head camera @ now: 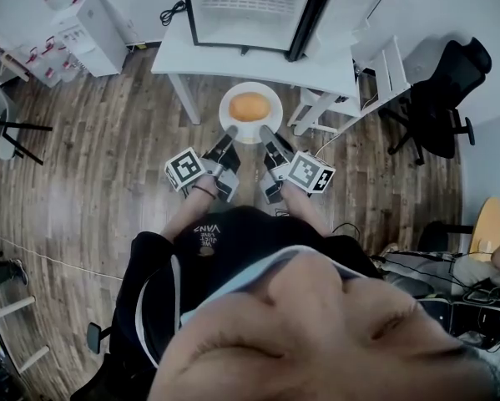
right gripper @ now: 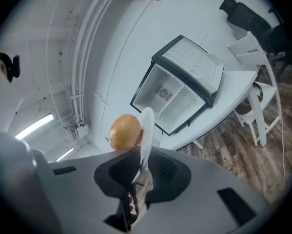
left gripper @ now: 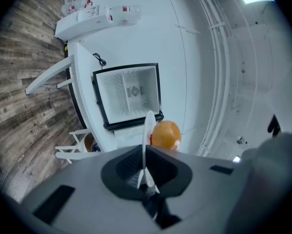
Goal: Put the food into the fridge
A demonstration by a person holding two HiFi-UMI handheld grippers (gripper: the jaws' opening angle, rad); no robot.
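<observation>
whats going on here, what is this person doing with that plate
A person is carrying a white plate with a round orange piece of food on it, using two handheld grippers. The left gripper and the right gripper are each clamped on the plate's near rim, one at each side. Ahead, a small fridge stands on a white table with its door open. The plate is in front of the fridge, not yet inside.
</observation>
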